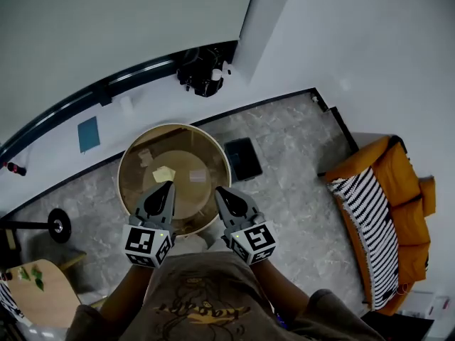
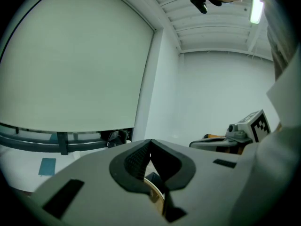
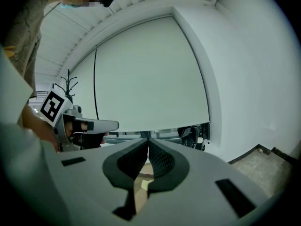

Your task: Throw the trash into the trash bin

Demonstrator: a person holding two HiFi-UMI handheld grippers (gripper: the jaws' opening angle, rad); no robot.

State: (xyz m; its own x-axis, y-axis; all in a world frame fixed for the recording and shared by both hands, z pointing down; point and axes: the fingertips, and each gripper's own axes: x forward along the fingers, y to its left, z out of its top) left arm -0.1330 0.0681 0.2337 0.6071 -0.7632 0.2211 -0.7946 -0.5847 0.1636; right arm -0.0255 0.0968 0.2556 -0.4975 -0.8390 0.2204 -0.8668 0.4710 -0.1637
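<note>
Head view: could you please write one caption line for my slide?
Left gripper and right gripper, jaws shut and empty, over a round table with a yellow paper scrap.

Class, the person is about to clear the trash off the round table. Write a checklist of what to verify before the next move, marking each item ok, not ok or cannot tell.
1. Trash in sight: ok. A yellow scrap and a paler scrap lie on the round table.
2. Left gripper empty: ok. Its jaws are together with nothing between them.
3. Right gripper empty: ok. Its jaws are together with nothing between them.
4. Jaws ready to grasp: not ok. Both are shut.
5. Bin found: cannot tell. A dark square thing sits on the floor beside the table, but it is unclear whether it is the bin.
</note>
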